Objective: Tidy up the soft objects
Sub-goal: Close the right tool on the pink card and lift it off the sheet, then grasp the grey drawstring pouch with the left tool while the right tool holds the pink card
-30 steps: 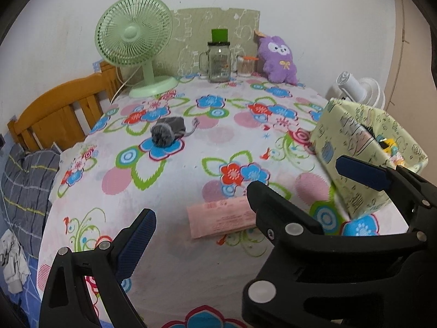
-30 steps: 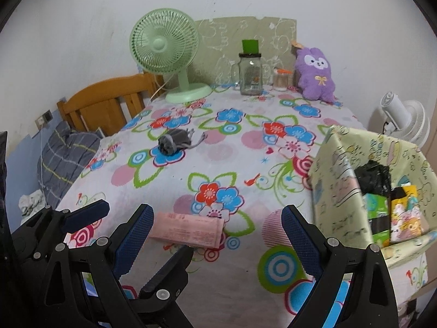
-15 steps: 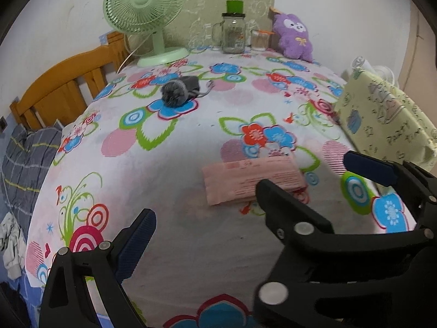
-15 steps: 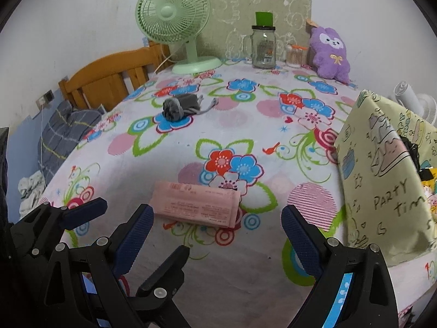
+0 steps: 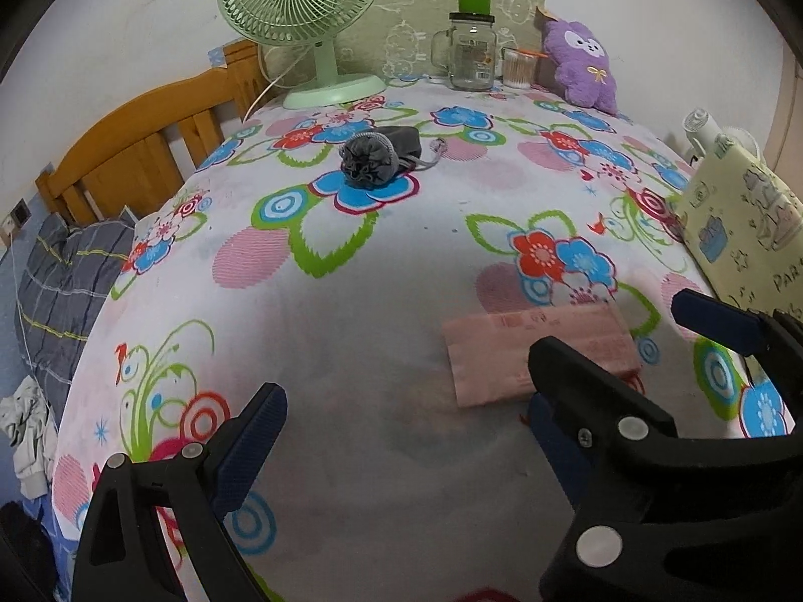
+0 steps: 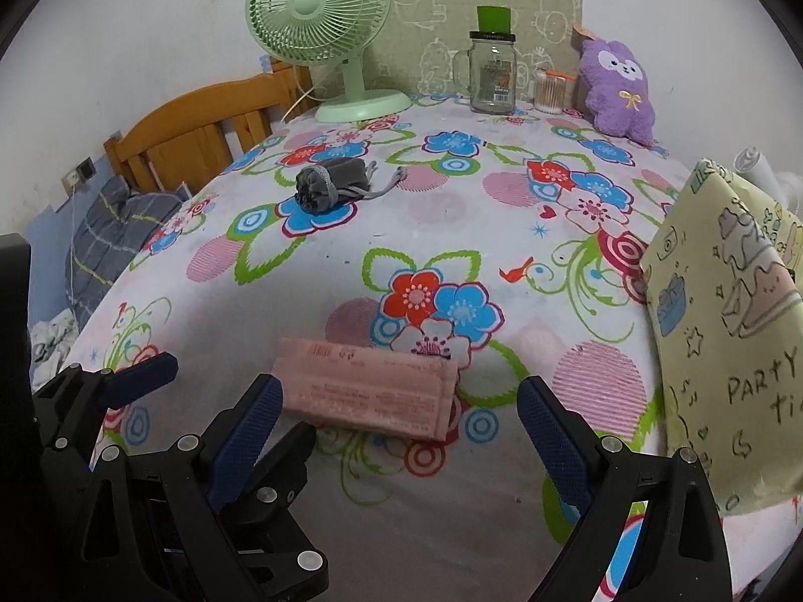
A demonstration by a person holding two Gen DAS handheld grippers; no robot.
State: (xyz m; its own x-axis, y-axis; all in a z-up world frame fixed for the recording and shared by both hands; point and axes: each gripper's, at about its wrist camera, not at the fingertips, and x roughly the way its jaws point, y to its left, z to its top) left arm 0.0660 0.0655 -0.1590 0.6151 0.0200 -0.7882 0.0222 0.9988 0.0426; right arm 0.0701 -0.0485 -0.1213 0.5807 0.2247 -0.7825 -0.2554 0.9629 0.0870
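Tissues in a flat pink plastic packet are seen lying on the flower-printed white tablecloth, near the front edge of the table. From the right wrist view, the packet is framed just ahead of the right gripper, whose blue-padded black fingers are spread wide apart with nothing between them. The left gripper is visible at the lower left of that view, beside the right one and short of the packet; its fingers are likewise held apart.

From the left wrist view, the left gripper is shown open and empty above the cloth, and the pink packet is partly covered by the near finger of the right gripper, which reaches in from the right.

Farther back, toward the left, a grey drawstring fabric pouch is laid on its side on a blue flower, its cord trailing to the right. At the far right corner, a purple plush rabbit is propped upright. A pale yellow paper gift bag printed with cartoons stands at the right edge of the table, well apart from the pouch.

Along the back edge, a pale green desk fan, a clear glass mug jar with a dark lid and a small clear tub of cotton swabs are lined up. A wooden headboard is seen to the left of the table.
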